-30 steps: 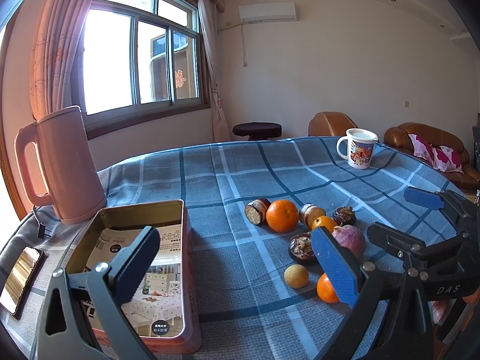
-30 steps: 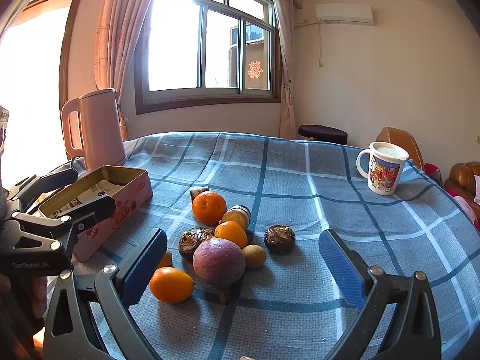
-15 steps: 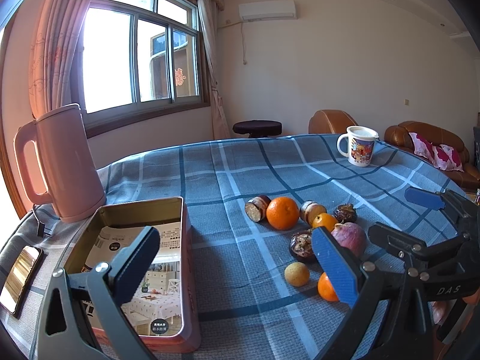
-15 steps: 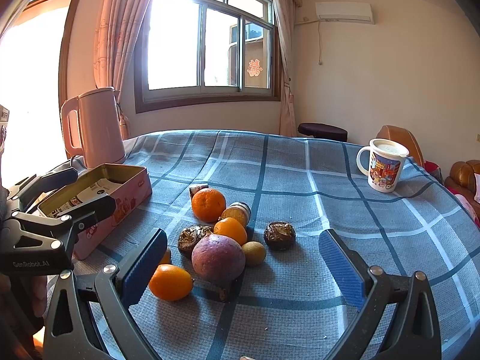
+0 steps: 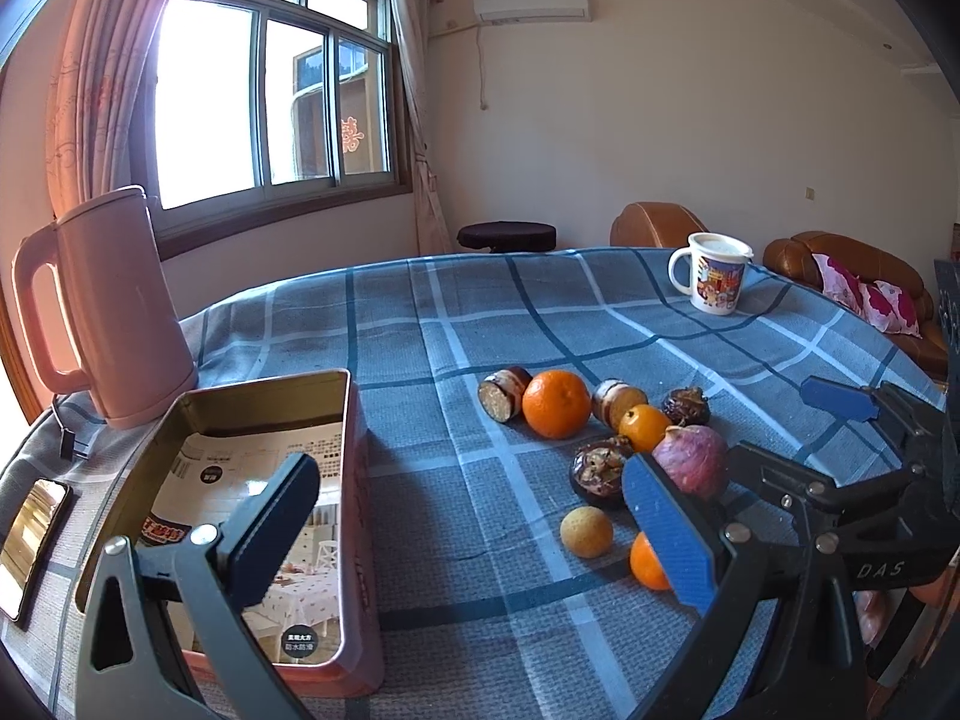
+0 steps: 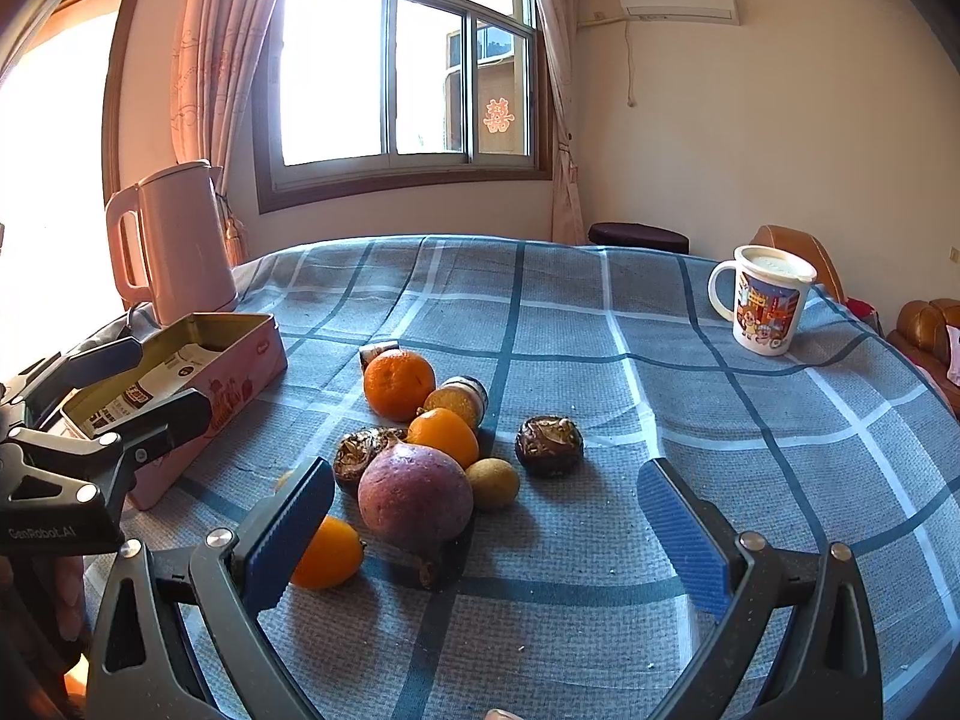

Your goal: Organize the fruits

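Right wrist view: both claws apart over blue plaid tablecloth point(image 6: 600, 360) by sunlit window point(image 6: 408, 66)

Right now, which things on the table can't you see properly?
- Small orange: left wrist view, half behind the left gripper's blue pad.
- Same small orange: right wrist view, partly behind the right gripper's pad.
- Phone: left wrist view, cut by the edge.
- Tin box: label print too small.

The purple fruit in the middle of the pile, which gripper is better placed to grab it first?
Probably the right gripper: it is open, and the purple fruit sits just ahead between its fingers. The left gripper, also open, hangs beside the open tin.
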Tool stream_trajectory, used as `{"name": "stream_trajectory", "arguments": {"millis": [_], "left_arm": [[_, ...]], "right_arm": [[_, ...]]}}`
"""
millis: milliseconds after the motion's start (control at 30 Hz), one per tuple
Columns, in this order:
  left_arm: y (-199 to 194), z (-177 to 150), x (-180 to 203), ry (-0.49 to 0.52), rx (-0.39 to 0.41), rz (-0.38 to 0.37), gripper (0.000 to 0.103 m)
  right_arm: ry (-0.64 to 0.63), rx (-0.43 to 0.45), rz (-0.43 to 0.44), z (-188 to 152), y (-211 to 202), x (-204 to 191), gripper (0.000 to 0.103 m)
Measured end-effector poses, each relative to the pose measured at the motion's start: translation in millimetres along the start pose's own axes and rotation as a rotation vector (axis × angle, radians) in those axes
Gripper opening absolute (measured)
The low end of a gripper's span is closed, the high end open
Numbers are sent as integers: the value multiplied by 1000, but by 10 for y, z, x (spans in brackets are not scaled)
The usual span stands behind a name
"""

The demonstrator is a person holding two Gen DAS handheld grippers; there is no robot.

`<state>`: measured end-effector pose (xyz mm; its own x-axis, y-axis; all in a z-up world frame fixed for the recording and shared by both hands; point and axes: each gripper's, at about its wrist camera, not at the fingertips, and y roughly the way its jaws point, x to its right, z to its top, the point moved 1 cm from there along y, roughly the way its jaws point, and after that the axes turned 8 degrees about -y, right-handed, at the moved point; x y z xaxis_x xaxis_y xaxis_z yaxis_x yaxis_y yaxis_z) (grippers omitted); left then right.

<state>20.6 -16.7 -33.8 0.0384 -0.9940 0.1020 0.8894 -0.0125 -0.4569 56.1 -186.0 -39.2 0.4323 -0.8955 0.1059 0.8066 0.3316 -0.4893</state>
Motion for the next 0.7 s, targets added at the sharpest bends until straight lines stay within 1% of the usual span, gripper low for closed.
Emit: {"name": "stream_trajectory", "arguments": {"millis": [133, 200, 267, 333, 400, 467, 500, 533, 600, 633, 700], "left_arm": [[48, -32, 17, 2, -35, -14, 103], [52, -36, 35, 5, -39, -16, 103], [46, -40, 46, 9, -41, -20, 103], [41, -48, 55, 13, -44, -26, 103], [36, -48, 64, 17, -46, -28, 103], [39, -46, 69, 22, -48, -33, 103], [42, -45, 71, 23, -49, -33, 103], [44, -44, 74, 25, -49, -34, 103], [44, -41, 82, 28, -50, -36, 103], [43, -42, 89, 31, -50, -39, 103], [39, -48, 119, 40, -55, -53, 102]], "right_arm": [[-21, -42, 24, 11, 84, -43, 101], [-26, -60, 50, 32, 122, -70, 96], [-36, -99, 74, 45, 204, -101, 89], [-37, -137, 96, 53, 287, -120, 84], [-35, -170, 104, 58, 368, -125, 83], [-30, -201, 128, 53, 450, -124, 72], [-26, -214, 148, 47, 480, -125, 70], [-28, -219, 155, 43, 488, -134, 68], [-41, -198, 164, 47, 444, -160, 57], [-46, -194, 164, 47, 424, -173, 52], [-30, -171, 158, 55, 378, -138, 52]]}}
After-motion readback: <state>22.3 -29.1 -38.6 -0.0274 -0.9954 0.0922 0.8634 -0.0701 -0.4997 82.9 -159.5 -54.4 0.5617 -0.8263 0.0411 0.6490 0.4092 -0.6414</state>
